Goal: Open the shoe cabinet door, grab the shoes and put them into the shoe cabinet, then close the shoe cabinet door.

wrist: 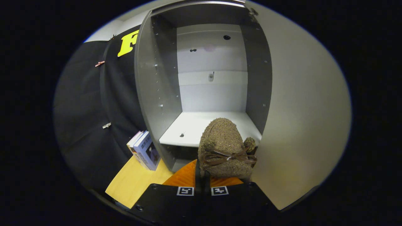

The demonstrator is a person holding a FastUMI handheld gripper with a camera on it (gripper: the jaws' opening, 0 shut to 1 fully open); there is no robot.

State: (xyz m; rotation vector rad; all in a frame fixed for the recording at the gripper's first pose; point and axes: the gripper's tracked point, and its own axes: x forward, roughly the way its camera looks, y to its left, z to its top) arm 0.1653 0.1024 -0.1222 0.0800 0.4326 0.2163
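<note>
One shoe [224,147] sits clenched in your gripper [202,177], toe reaching over the open cabinet's [157,94] near shelf [191,125] edge

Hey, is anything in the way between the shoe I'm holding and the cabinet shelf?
Nothing visible. The gripper holds the brown shoe in its jaws just before the white shelf. The door is swung open to the side and the shelf ahead looks bare.

The gripper view rides on the gripper [202,183], looking forward along its fingers and slightly upward into the open shoe cabinet [210,94]. It sits close to the cabinet's front, with the shelf [188,125] just ahead.
</note>
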